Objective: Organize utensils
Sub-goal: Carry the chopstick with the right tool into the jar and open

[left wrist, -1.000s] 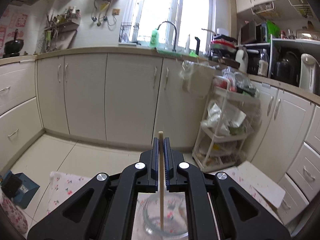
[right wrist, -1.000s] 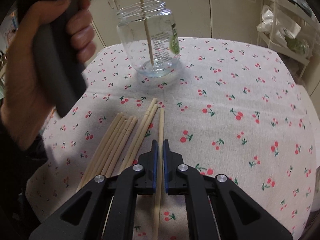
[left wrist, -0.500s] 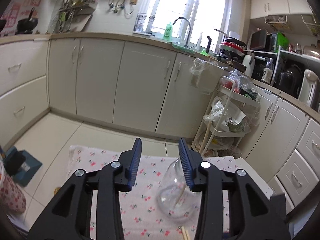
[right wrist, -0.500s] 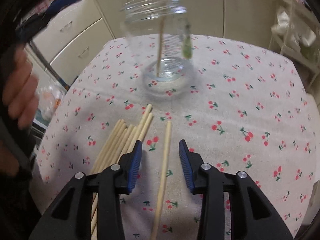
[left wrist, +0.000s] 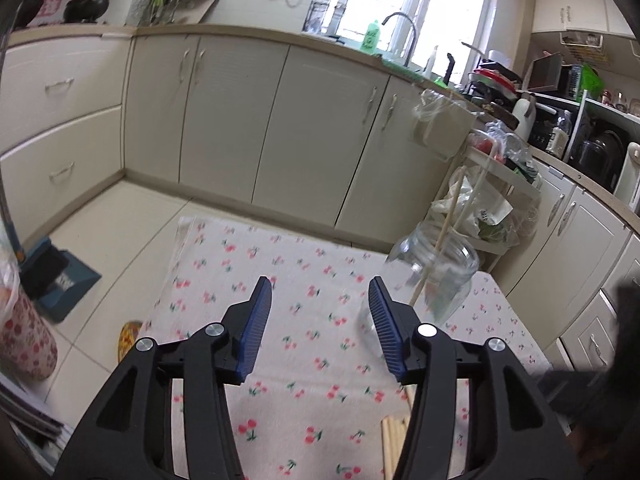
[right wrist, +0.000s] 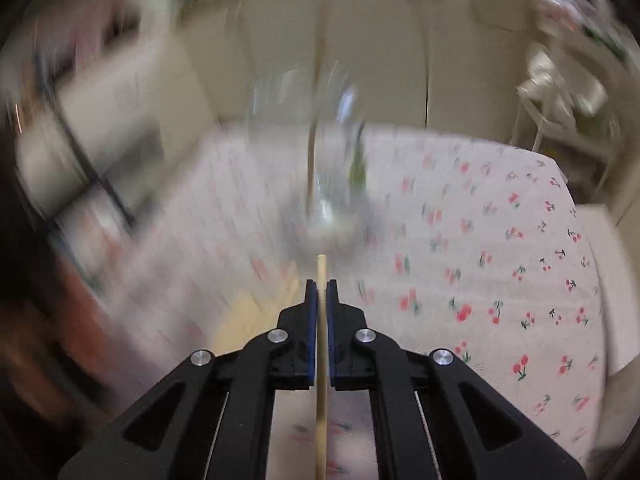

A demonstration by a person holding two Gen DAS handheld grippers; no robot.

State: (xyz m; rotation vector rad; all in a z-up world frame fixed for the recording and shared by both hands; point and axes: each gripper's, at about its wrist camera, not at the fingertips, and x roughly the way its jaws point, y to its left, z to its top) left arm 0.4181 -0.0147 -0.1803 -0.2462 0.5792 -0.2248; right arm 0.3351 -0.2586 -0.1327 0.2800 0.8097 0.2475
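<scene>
Chopsticks: one pale wooden stick (left wrist: 444, 229) stands in the clear glass jar (left wrist: 434, 280), ahead-right of the left gripper (left wrist: 320, 322), whose jaws have just been opening, nothing between them. Right gripper (right wrist: 321, 286) has just closed on a second wooden chopstick (right wrist: 321, 344). A loose bundle of chopsticks (left wrist: 390, 446) remains on the cherry-print cloth (left wrist: 304, 344).

Cream base cabinets (left wrist: 280, 120) run from 9 to 2 o'clock under a beige countertop (left wrist: 240, 34). A bright window (left wrist: 412, 4) sits at 1 o'clock above a curved faucet (left wrist: 400, 28). Pale floor tiles (left wrist: 132, 216) spread at 9 o'clock; a white trolley (left wrist: 500, 184) stands at 3 o'clock.
</scene>
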